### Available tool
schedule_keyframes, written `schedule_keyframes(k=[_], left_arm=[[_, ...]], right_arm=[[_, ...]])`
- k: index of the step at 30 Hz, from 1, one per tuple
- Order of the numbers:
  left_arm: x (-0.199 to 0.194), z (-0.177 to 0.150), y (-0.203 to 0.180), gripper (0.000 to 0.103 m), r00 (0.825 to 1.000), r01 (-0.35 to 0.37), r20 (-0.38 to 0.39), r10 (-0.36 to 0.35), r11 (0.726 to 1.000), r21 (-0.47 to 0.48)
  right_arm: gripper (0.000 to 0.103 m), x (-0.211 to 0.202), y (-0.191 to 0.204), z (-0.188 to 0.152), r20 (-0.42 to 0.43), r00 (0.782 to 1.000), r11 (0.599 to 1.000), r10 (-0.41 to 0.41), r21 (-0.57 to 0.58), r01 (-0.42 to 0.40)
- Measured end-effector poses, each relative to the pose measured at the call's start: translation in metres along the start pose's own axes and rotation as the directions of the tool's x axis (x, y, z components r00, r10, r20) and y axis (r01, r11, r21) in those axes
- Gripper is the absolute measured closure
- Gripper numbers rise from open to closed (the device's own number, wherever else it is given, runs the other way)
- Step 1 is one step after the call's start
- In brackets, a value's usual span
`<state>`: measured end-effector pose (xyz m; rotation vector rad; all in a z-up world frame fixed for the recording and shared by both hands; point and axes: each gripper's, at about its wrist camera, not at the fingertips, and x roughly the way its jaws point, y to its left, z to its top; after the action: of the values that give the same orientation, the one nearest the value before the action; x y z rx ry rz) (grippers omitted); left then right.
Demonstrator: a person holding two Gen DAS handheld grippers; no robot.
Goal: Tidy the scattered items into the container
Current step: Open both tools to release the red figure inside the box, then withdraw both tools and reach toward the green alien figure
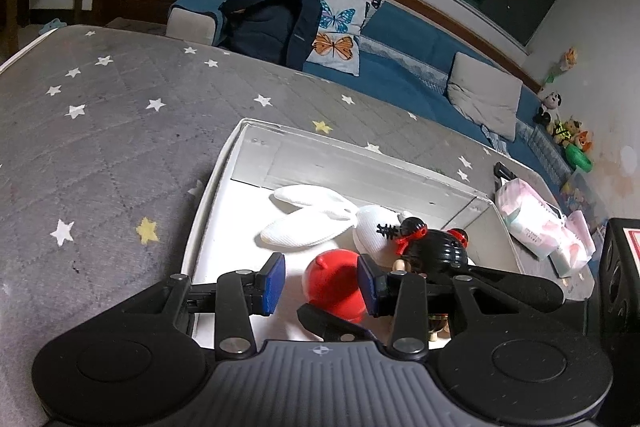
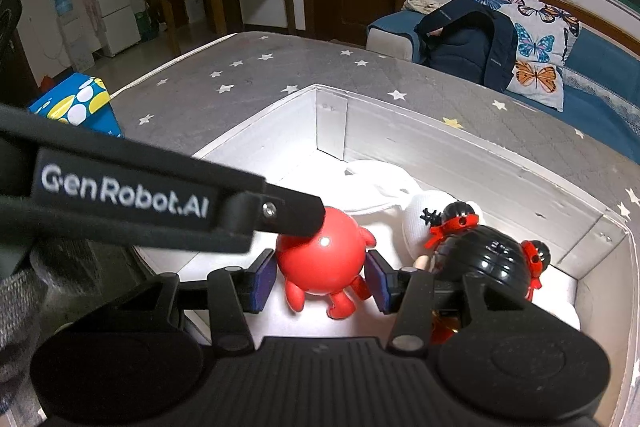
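A white box point(image 1: 224, 163) point(image 2: 332, 115) lies on a grey star-patterned mattress. Inside it are a white plush rabbit point(image 1: 320, 217) point(image 2: 416, 211), a black doll with red bows point(image 1: 436, 247) point(image 2: 484, 255) and a red round figurine point(image 1: 336, 287) point(image 2: 320, 263). My right gripper point(image 2: 322, 281) is over the box, its blue pads on either side of the red figurine, touching or nearly so. My left gripper point(image 1: 322, 281) is open above the box, the red figurine below and between its fingers. The other gripper's black arm point(image 2: 160, 195) crosses the right wrist view.
Tissue packs point(image 1: 536, 223) lie on the mattress beyond the box's right end, beside a black box point(image 1: 624, 267). A blue dotted box point(image 2: 80, 107) stands left of the mattress. A blue sofa with a backpack point(image 1: 272, 23) and cushions is behind.
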<state>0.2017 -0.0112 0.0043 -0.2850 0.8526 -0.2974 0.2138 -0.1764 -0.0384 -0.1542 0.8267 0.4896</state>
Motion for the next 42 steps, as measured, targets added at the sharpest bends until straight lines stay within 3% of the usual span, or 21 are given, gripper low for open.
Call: schedule_keyframes(k=[18,27,34,37,42], left_arm=[[-0.028,-0.003,0.014,0.061,0.999,-0.002,0.043,0.003,1.000,-0.028],[-0.074,-0.019,0.029,0.061,0.994,-0.028,0.108,0.031,0.999,-0.034],[-0.107,-0.044,0.050,0.061,0.990,-0.060,0.121,0.067,0.997,-0.057],[-0.115,-0.059,0.057,0.061,0.992,-0.066,0.108,0.073,0.996,-0.061],[-0.119,-0.082,0.067,0.061,0.996,-0.048,0.075,0.053,0.996,-0.070]], right_arm=[[0.047,-0.004,0.003,-0.001,0.011,1.000,1.000,-0.011,0.000,0.011],[0.047,-0.048,0.012,-0.009,0.126,0.992,0.999,-0.025,-0.018,0.027],[0.046,-0.083,0.036,-0.028,0.180,0.982,0.998,0.048,-0.051,-0.040],[0.039,-0.089,0.052,-0.039,0.178,0.980,0.994,0.086,-0.079,-0.072],[0.039,-0.085,0.079,-0.055,0.141,0.977,0.983,0.161,-0.113,-0.146]])
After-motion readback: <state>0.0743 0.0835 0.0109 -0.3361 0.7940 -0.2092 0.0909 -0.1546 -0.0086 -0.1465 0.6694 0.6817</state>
